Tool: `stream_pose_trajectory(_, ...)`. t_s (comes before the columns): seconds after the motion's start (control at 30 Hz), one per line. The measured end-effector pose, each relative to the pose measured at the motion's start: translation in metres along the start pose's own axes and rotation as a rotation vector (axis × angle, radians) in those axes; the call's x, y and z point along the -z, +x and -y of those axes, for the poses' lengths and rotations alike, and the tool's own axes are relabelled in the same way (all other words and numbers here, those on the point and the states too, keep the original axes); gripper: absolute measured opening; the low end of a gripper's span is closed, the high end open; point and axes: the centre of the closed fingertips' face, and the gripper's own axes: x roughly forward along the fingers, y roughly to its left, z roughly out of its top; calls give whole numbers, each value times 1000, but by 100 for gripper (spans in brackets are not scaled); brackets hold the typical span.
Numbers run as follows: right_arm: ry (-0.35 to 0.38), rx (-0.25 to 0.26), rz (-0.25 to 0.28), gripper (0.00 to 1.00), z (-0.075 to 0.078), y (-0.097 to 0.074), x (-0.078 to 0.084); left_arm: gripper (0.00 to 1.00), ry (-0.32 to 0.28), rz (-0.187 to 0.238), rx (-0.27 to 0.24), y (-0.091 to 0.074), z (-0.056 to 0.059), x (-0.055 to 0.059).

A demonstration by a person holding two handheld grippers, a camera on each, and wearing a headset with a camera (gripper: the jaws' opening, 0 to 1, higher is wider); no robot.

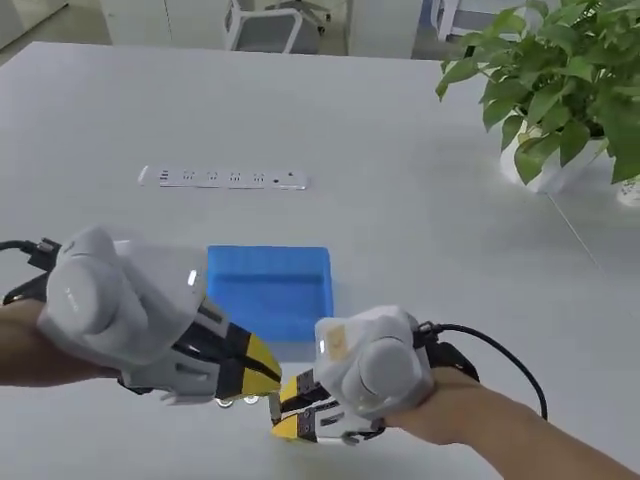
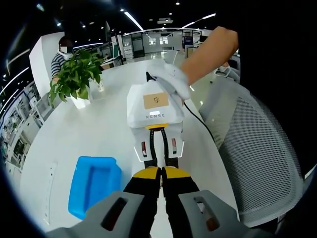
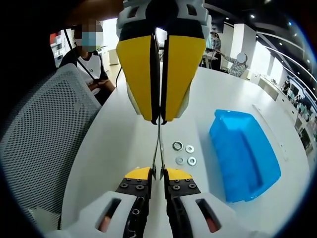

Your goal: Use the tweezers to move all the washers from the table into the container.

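Observation:
Slim metal tweezers run between the two grippers, which face each other tip to tip. My right gripper is shut on one end of the tweezers, and my left gripper is shut on the other end with its yellow jaws. Several small silver washers lie on the white table just right of the tweezers. The blue container sits beyond them. In the head view the washers lie under the left gripper, and the container is just behind both grippers.
A white power strip lies further back on the table. A potted plant stands at the far right. A grey mesh chair is beside the table. People sit in the background.

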Motion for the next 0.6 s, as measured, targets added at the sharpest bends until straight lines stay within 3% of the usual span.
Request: stream_pose_trajectory(0.6,8,8,4,12,1,-1,0,6,-54,30,14,5,-3,10)
